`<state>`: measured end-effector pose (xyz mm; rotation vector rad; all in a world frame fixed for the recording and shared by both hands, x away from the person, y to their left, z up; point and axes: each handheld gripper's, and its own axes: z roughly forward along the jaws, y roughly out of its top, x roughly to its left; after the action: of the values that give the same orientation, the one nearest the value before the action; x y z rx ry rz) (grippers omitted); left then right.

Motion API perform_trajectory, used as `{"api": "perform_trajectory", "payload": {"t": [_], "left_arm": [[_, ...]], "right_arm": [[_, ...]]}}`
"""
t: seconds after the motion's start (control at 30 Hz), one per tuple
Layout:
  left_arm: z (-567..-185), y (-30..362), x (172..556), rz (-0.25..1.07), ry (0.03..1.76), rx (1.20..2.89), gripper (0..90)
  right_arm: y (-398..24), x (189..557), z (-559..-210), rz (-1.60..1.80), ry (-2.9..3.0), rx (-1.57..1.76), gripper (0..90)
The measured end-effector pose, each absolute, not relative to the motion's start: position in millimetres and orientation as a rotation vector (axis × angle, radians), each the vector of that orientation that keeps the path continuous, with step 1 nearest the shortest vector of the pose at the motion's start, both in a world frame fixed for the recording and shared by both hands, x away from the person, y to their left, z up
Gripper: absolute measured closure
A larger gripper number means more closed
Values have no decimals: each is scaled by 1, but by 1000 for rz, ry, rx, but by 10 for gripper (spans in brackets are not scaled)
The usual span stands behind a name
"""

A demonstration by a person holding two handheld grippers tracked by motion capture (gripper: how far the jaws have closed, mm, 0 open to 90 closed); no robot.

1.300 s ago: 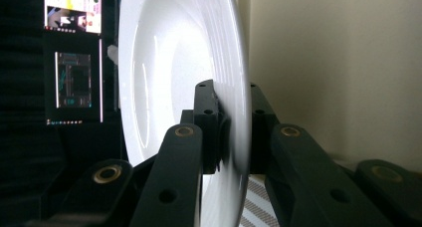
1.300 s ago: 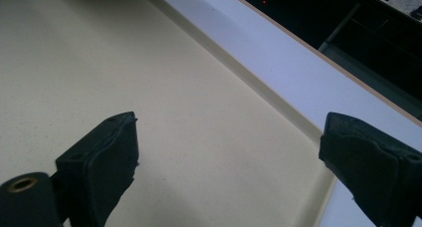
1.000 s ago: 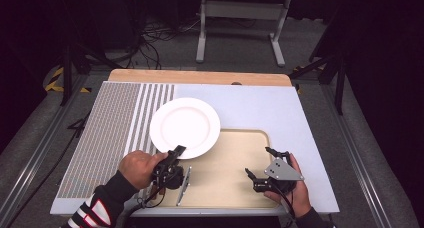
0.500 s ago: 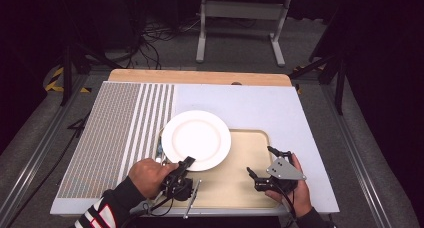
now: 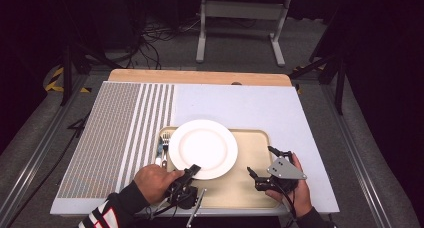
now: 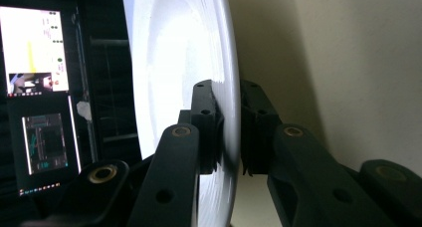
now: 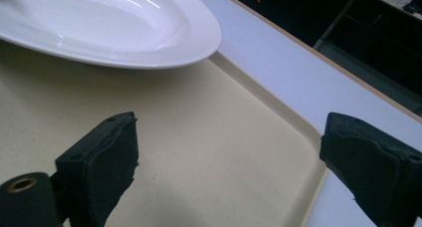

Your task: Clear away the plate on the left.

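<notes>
1. Left gripper [image 5: 192, 171] pinches the white plate [image 5: 202, 148] by its near rim, jaws nearly closed on it.
2. Plate sits over the beige tray [image 5: 255, 138], beside a fork [image 5: 163, 147].
3. Right gripper [image 5: 260, 164] idles, jaws wide, empty.
4. Step: placing the plate. Next, likely lower it flat, then release.

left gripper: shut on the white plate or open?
Shut on it. In the left gripper view the left gripper has both black fingers pressed against the rim of the round white plate, one on each face.
</notes>
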<state>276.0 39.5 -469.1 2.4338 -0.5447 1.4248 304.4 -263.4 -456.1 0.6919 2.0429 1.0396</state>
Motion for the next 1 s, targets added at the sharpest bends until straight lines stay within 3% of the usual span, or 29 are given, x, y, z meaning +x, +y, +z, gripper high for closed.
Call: {"api": "perform_trajectory", "payload": {"t": [0.6, 1.0], "left_arm": [[-473, 29, 261, 1354, -598, 2431, 792], [-475, 24, 255, 1233, -605, 2405, 810]], "right_arm": [[-264, 304, -456, 1038, 2044, 688, 92], [-265, 304, -456, 1039, 2038, 692, 92]]}}
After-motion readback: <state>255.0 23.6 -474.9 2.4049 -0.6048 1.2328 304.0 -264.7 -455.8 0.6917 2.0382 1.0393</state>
